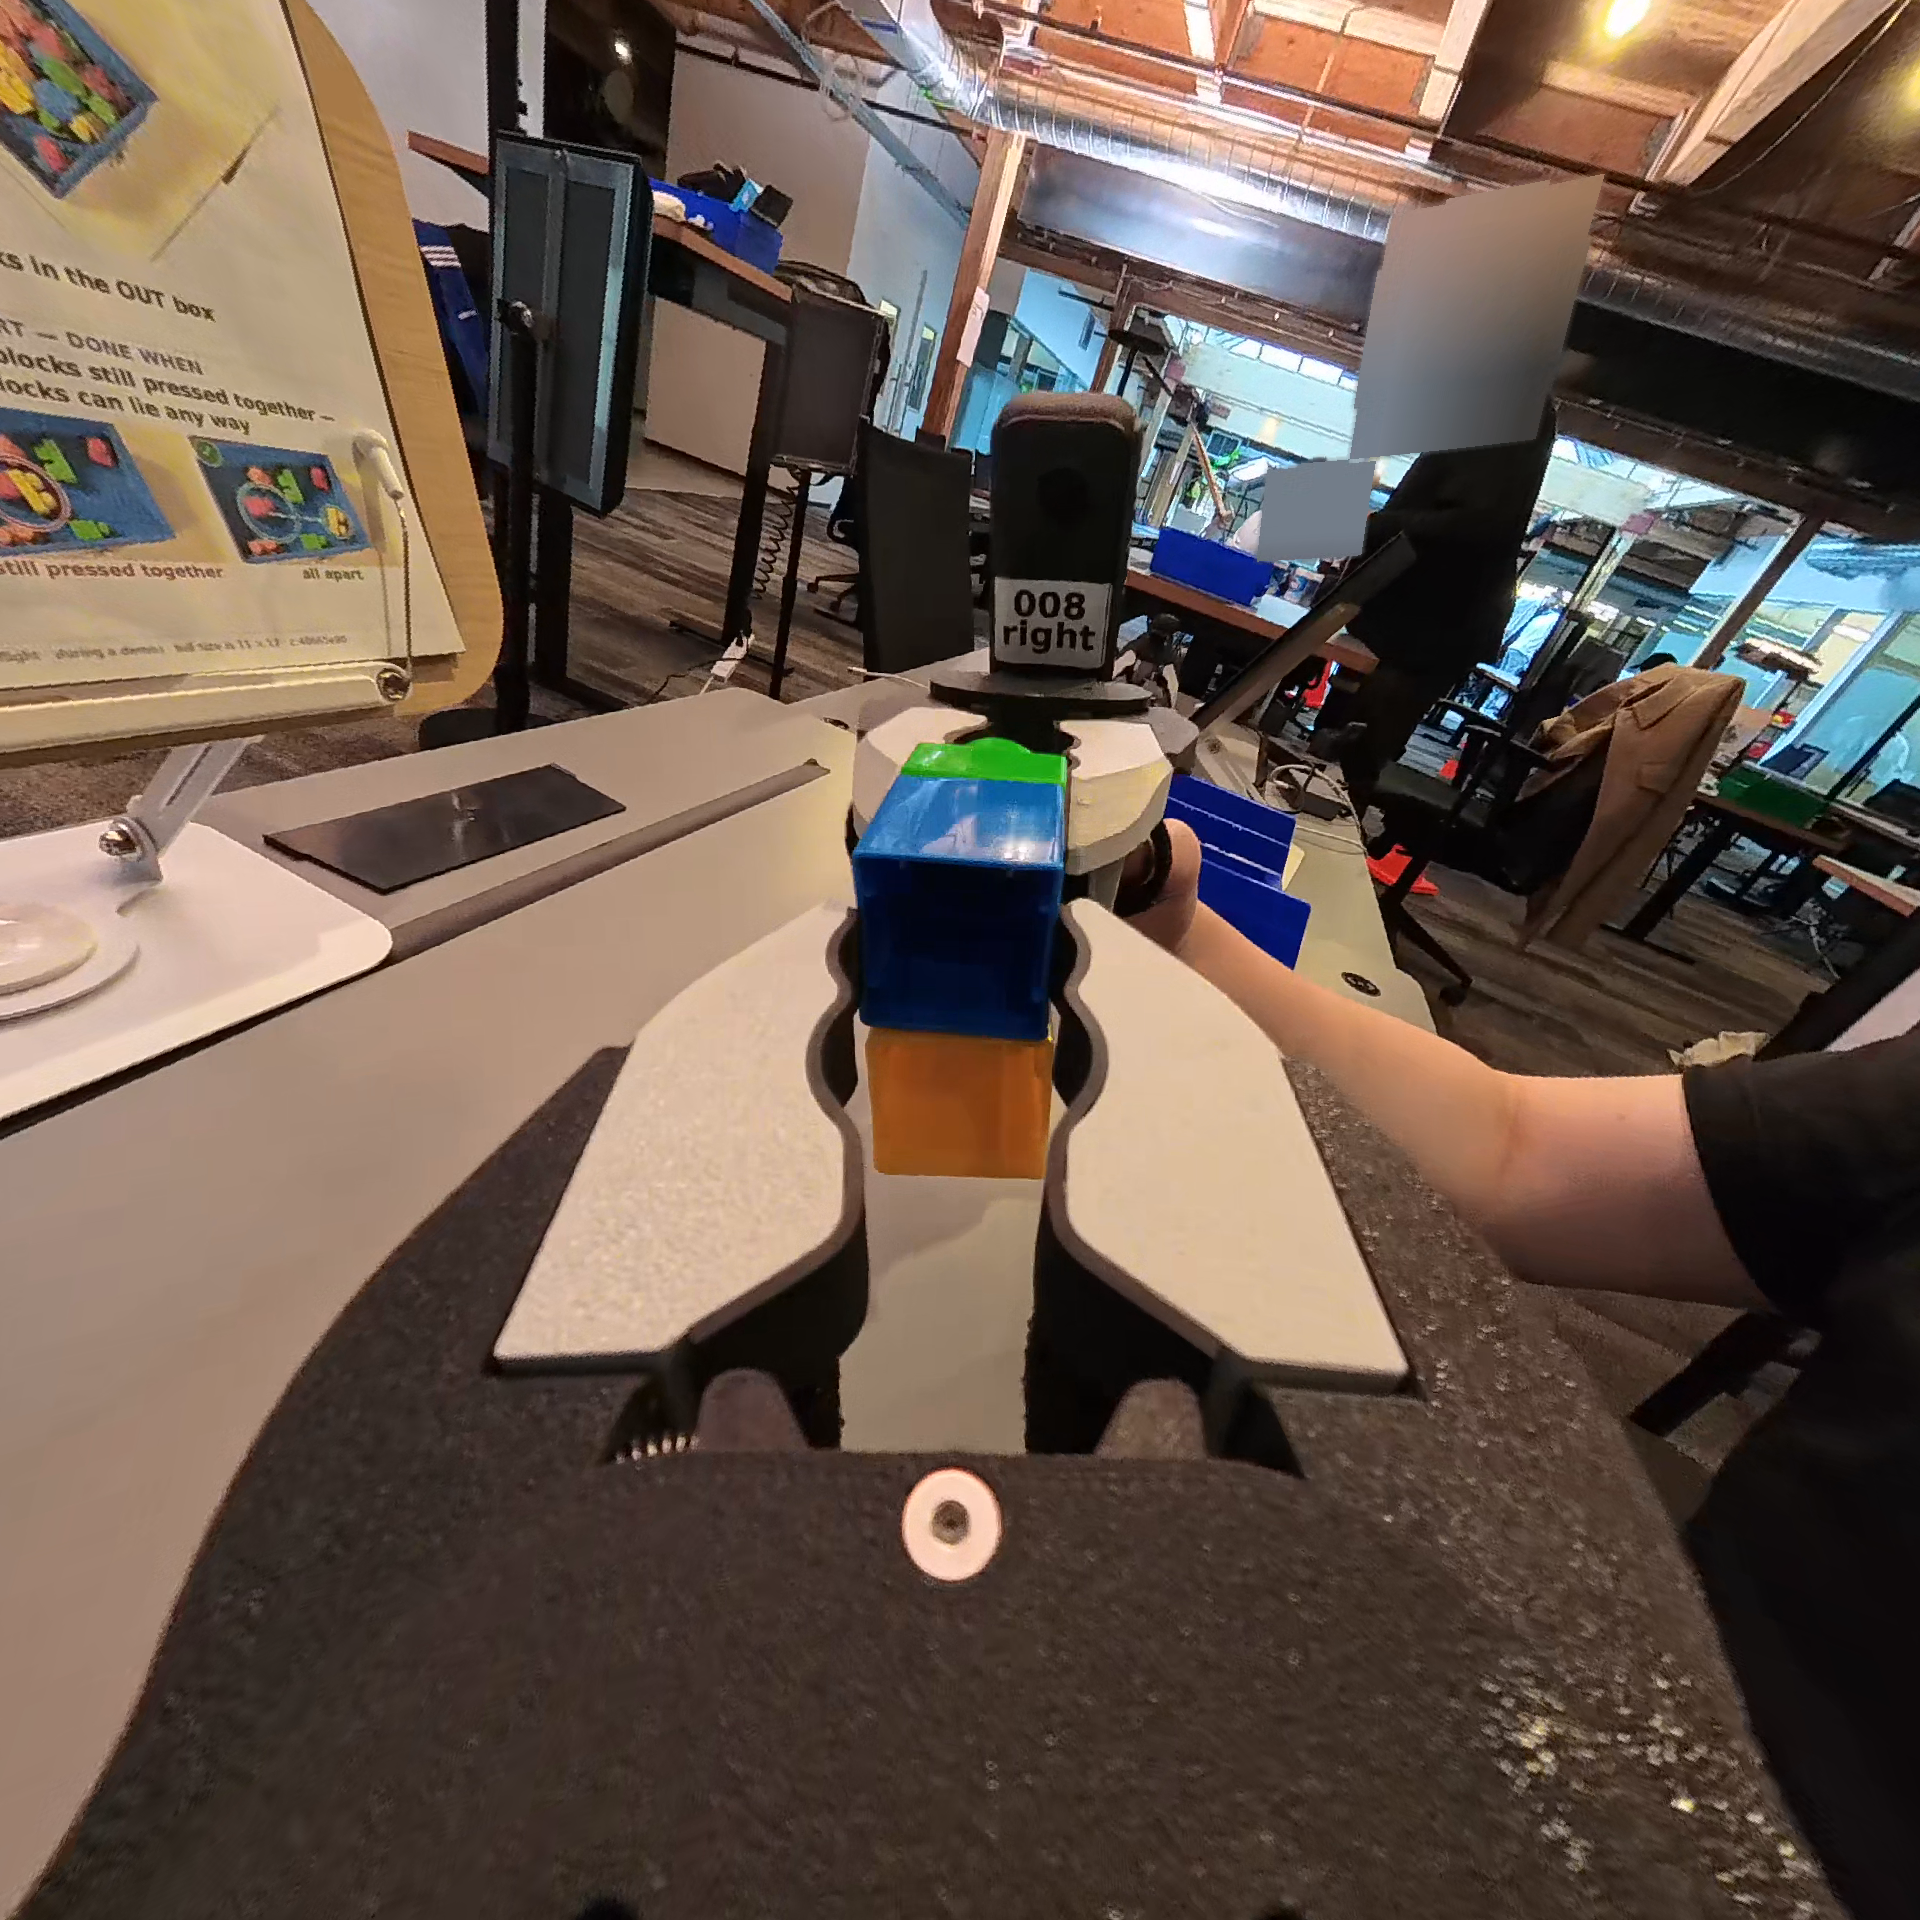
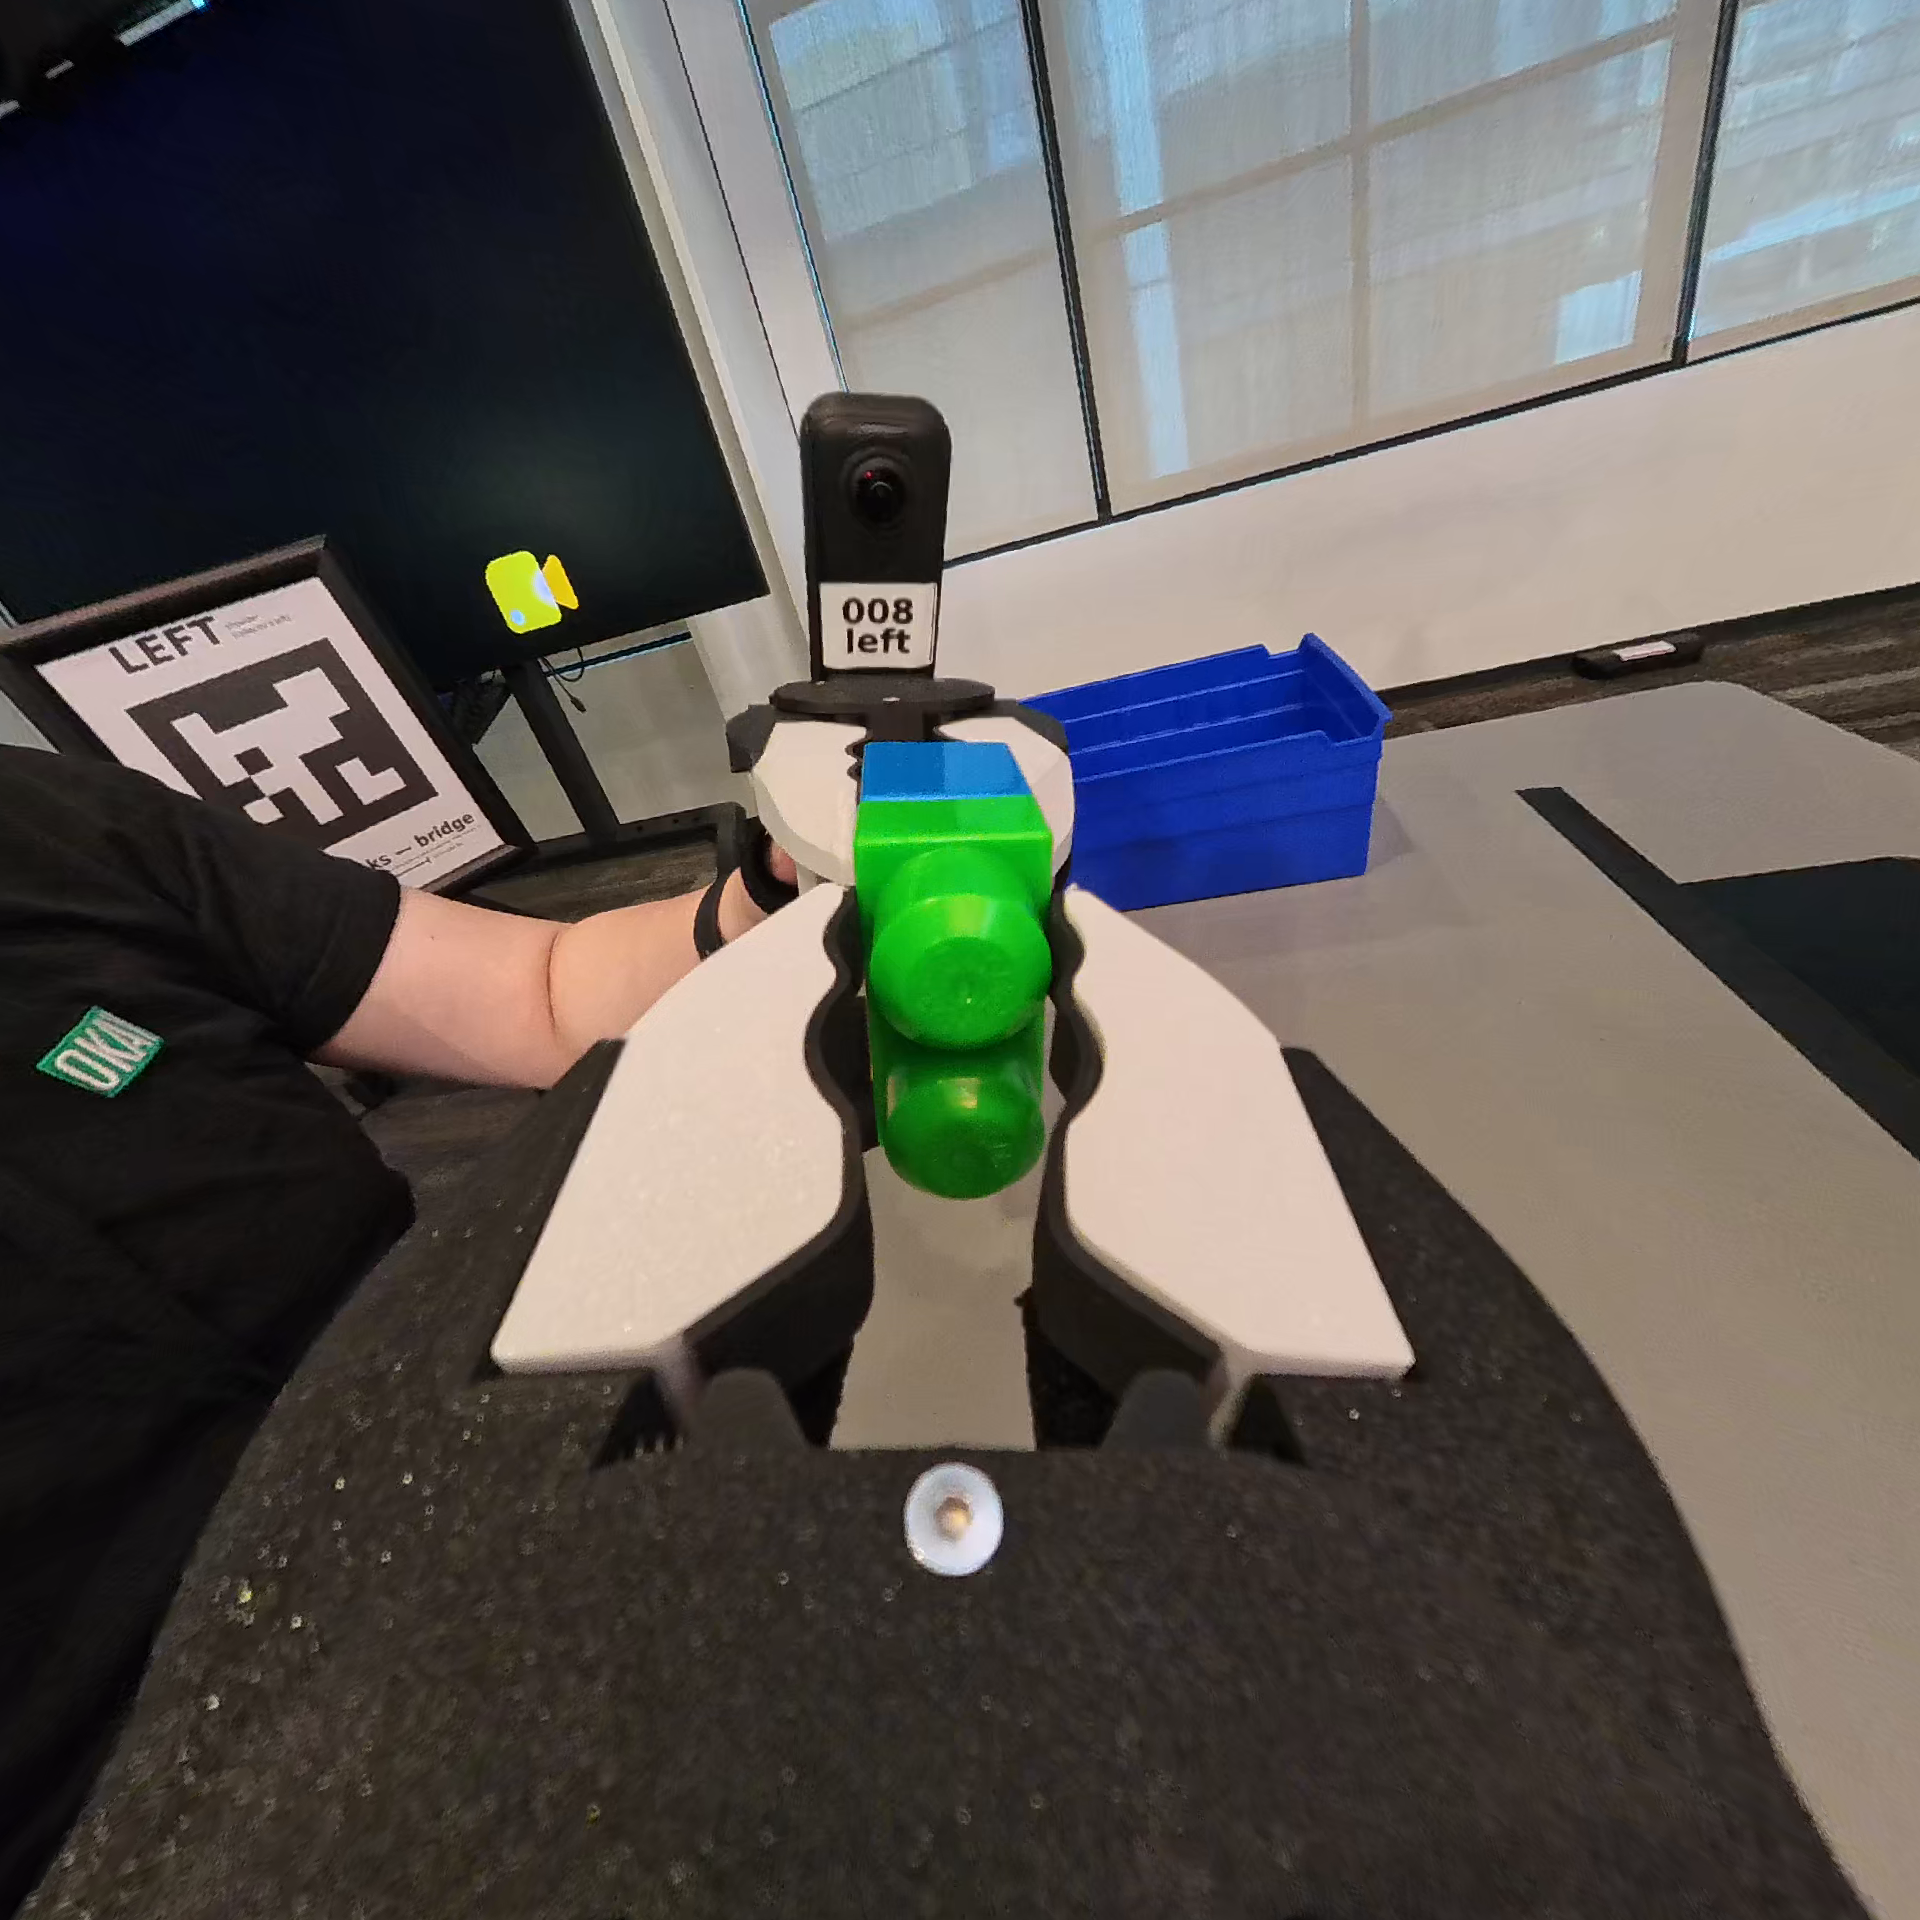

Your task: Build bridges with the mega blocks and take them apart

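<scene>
1. Left hand-held gripper point(image 1: 956, 1023): fingers closed on a blue block point(image 1: 956, 914), pinching it from both sides. An orange block point(image 1: 958, 1107) sits directly under the blue one, touching it, between the same fingers.
2. Right hand-held gripper point(image 2: 956, 1023): fingers closed on a green block point(image 2: 956, 977); its two round studs point back toward the camera.
3. The two grippers face each other nose to nose. The green block's far face meets the blue block point(image 2: 940, 771); in the left wrist view the green block point(image 1: 987, 758) shows only as a strip above and behind the blue one.
4. The joined blocks are held in the air above the grey worktop point(image 1: 312, 1143), not resting on it.
5. A blue bin point(image 2: 1226, 790) stands on the worktop beyond the grippers, apart from the blocks.
6. An instruction sheet on a stand point(image 1: 208, 416) is at the left of the worktop.
7. A person's forearm point(image 1: 1455, 1122) reaches in from the right to the right gripper.
</scene>
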Motion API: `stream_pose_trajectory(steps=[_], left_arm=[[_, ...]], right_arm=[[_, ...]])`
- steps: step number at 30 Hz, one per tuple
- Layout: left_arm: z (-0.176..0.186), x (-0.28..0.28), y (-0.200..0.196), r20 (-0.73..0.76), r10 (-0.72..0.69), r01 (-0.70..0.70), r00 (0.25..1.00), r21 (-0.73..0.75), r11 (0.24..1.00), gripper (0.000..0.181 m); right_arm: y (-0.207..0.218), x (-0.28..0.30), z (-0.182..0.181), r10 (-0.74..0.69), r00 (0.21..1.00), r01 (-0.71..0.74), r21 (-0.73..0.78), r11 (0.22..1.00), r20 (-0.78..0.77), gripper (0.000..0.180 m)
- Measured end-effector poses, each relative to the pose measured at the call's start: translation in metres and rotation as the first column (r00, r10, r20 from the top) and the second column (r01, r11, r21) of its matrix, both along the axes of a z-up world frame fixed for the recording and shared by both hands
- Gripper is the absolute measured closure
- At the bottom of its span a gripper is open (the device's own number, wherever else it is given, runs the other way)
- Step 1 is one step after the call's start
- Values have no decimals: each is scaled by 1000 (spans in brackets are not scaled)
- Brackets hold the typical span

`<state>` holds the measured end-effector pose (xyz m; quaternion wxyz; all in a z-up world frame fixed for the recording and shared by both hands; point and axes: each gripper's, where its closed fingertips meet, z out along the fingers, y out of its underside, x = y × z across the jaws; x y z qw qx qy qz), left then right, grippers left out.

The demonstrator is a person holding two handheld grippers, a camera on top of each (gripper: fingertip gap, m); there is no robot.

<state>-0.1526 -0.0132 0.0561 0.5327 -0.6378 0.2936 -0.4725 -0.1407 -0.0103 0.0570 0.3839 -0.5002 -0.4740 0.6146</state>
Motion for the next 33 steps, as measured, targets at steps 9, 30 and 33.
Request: stream_pose_trajectory(steps=[9,30,33], left_arm=[[-6,3,-2,-23,-31,31,999,-7,999,146],[-3,8,6,62,-17,19,998,-23,1000,136],[-10,13,7,66,-20,23,998,-44,999,145]], right_arm=[[-3,1,-4,13,999,-13,-3,1000,47,146],[21,19,20,-81,995,74,-117,990,-51,146],[19,14,14,-69,997,65,-101,993,-30,146]])
